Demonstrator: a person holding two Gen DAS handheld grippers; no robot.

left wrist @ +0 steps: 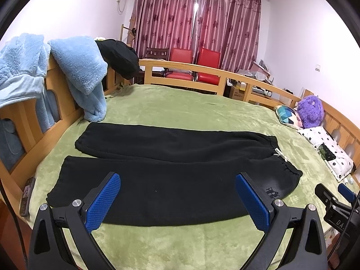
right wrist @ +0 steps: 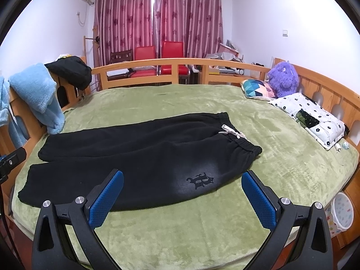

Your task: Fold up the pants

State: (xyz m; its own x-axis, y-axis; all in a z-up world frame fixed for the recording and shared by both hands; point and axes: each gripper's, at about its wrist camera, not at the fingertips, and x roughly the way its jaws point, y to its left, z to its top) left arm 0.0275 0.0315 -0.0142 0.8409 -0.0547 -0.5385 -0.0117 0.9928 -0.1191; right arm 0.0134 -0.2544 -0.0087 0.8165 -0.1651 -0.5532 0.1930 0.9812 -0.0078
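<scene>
Black pants (left wrist: 171, 175) lie flat on the green bed cover (left wrist: 180, 243), both legs spread side by side with cuffs to the left and the elastic waistband with a white drawstring (right wrist: 232, 132) to the right. The pants (right wrist: 144, 164) carry a dark emblem (right wrist: 200, 180) near the waist. My left gripper (left wrist: 177, 182) is open and empty, held above the near leg. My right gripper (right wrist: 182, 180) is open and empty, held above the near hip by the emblem. The right gripper also shows at the left wrist view's right edge (left wrist: 333, 198).
A wooden bed rail (left wrist: 202, 69) rings the bed. Light blue blankets (left wrist: 78, 72) hang over the left rail. Pillows (right wrist: 312, 117) and a purple plush toy (right wrist: 283, 78) lie at the right. A phone (left wrist: 27, 195) lies at the left bed edge.
</scene>
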